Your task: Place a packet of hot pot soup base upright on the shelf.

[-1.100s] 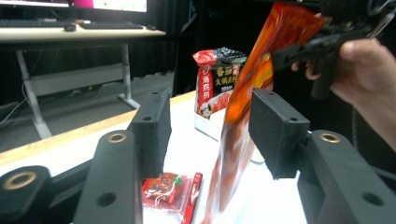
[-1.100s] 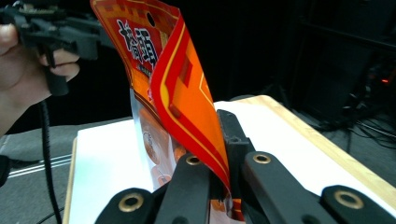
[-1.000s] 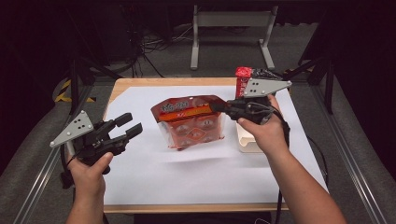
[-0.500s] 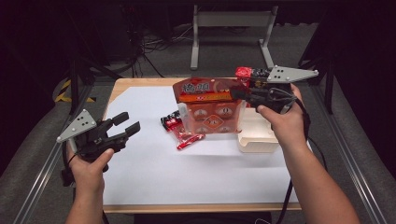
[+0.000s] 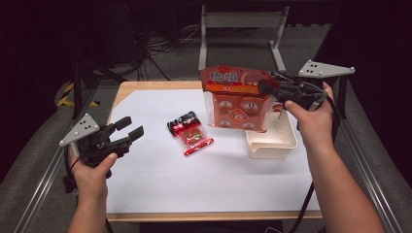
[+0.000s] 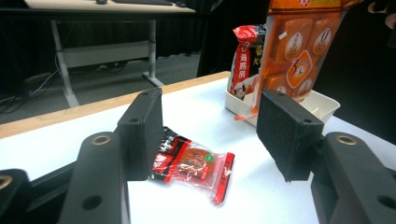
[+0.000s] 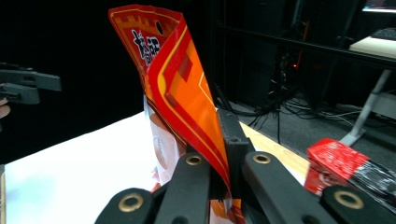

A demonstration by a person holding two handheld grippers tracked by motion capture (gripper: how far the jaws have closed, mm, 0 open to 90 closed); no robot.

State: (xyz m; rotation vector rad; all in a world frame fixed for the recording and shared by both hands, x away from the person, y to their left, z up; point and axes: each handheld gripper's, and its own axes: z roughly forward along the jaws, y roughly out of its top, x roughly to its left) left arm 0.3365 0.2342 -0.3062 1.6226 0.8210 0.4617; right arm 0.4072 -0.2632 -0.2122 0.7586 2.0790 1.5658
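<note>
A big orange snack bag (image 5: 238, 97) hangs upright in the air over the near end of a white tray (image 5: 272, 143). My right gripper (image 5: 266, 87) is shut on the bag's top edge, and the right gripper view shows the jaws (image 7: 224, 158) pinching the folded orange film (image 7: 187, 88). A small clear red-and-black packet (image 5: 190, 132) lies on the white sheet, also seen ahead of my left gripper (image 6: 212, 100) as the packet (image 6: 194, 163). My left gripper (image 5: 127, 130) hovers at the sheet's left edge; its jaws have just been opening, with nothing between them.
A red packet (image 6: 243, 60) stands at the tray's far end, beside my right jaws (image 7: 348, 170). The white sheet (image 5: 160, 179) covers a wooden table (image 5: 145, 86). Metal rails run along both sides, and a grey stand (image 5: 240, 22) is behind the table.
My right gripper has lifted the orange bag up and to the right, over the tray. The small packet on the sheet has come into sight. The left hand has barely moved.
</note>
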